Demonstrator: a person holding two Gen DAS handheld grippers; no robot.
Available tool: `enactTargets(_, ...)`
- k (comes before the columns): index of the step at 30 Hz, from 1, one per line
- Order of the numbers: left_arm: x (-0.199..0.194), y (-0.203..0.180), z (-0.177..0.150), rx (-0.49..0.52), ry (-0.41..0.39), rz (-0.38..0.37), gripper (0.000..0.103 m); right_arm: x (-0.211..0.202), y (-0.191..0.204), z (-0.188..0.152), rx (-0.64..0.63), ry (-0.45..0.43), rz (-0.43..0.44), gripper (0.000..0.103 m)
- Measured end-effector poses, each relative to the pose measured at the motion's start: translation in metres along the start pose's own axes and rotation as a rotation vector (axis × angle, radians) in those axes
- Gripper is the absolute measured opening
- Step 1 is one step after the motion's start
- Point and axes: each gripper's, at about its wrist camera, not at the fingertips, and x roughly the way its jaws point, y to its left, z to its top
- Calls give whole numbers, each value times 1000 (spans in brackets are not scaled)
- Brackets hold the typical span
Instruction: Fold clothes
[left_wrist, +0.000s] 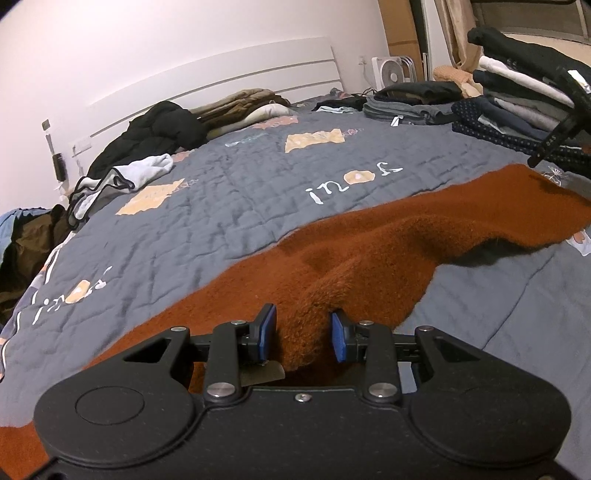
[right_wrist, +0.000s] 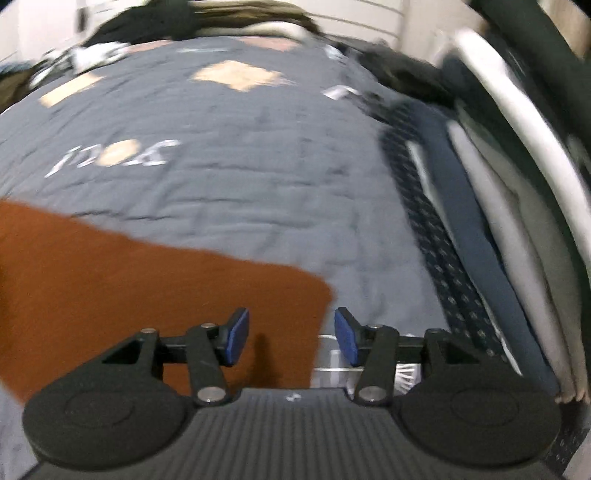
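The rust-brown sweater (left_wrist: 369, 251) lies across the near part of the grey quilt (left_wrist: 229, 192), and everything else sits around it. Left of the sweater, at the quilt's left edge, a white garment with dark trim (left_wrist: 110, 184) is crumpled, with a black puffy jacket (left_wrist: 155, 136) beyond it against the white headboard (left_wrist: 207, 77). Past the sweater's far edge the quilt is bare and flat up to the headboard, a wide open stretch.

The left gripper (left_wrist: 303, 334) holds a raised ridge of the sweater between its blue pads (left_wrist: 267, 332); the jaws are pinched onto the thick fold, which lifts the cloth off the quilt in front of them. To the sweater's right, stacks of folded clothes (left_wrist: 517, 107) rise along the quilt's right edge.

The right wrist view is blurred. It shows what the left does not: the sweater's (right_wrist: 147, 288) right corner lying flat, with the right gripper (right_wrist: 291, 341) above that corner, jaws apart and holding nothing. The folded stacks (right_wrist: 480, 229) stand just right of this gripper, leaving a narrow strip of quilt (right_wrist: 258, 166) between them and the sweater's edge.
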Motion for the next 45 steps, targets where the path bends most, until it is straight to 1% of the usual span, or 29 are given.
enactTargets(1,0,0,0,1,0,1,32,6,-6,1,19,8,-5,54)
enactTargets(6,1,-3,0,11,2,0,32,39,-33,4,116,48,-31,54)
enactTargets(8,2,-4,0,14,3,0,32,44,-28,4,113,53,-19,53)
enactTargets(9,3,-4,0,13,3,0,32,45,-24,3,110,49,-12,45)
enactTargets(12,3,-4,1,11,3,-2,32,45,-14,6,68,33,-37,10)
enactTargets(13,3,-4,1,10,3,-2,32,42,-11,8,52,23,-47,10)
enactTargets(16,2,-4,3,5,-6,-5,32,32,-15,20,21,-48,-126,10)
enactTargets(19,2,-5,4,1,-14,-8,32,28,-28,37,30,-101,-197,10)
enactTargets(21,5,-6,3,2,-4,-9,32,31,-32,50,0,-103,-214,10)
enactTargets(22,6,-7,2,3,0,-10,32,35,-32,55,-31,-110,-233,13)
enactTargets(23,8,-8,1,5,6,-10,32,38,-29,58,-66,-99,-239,15)
enactTargets(25,10,-8,0,10,11,-7,32,49,-19,63,-136,-32,-243,18)
enactTargets(26,10,-8,-1,12,12,-5,32,49,-14,64,-168,-14,-255,21)
enactTargets(27,10,-8,-1,14,13,-3,31,44,-11,65,-174,-16,-246,31)
enactTargets(28,11,-8,-1,10,14,-1,31,39,-8,66,-180,-18,-236,44)
enactTargets(29,11,-7,-1,6,14,0,30,27,-3,67,-173,-39,-213,47)
enactTargets(31,10,-6,-2,-1,12,5,20,3,7,68,-160,-81,-165,53)
enactTargets(32,9,-5,-1,-10,12,3,17,-10,12,68,-153,-102,-141,54)
enactTargets(34,8,-3,0,-30,8,-1,10,-41,36,55,-173,-141,-23,59)
enactTargets(37,6,1,3,-62,2,-11,6,-73,79,32,-165,-164,157,61)
enactTargets(39,3,3,5,-84,-4,-24,6,-87,107,19,-131,-170,284,61)
enactTargets(41,0,2,6,-85,-11,-47,6,-100,132,12,-32,-174,421,62)
enactTargets(42,-3,0,6,-71,-16,-57,6,-103,143,10,37,-162,508,62)
enactTargets(43,-4,-3,5,-54,-18,-64,6,-100,154,10,127,-131,613,62)
enactTargets(45,-6,-9,2,-22,-16,-75,5,-87,173,12,235,-60,709,62)
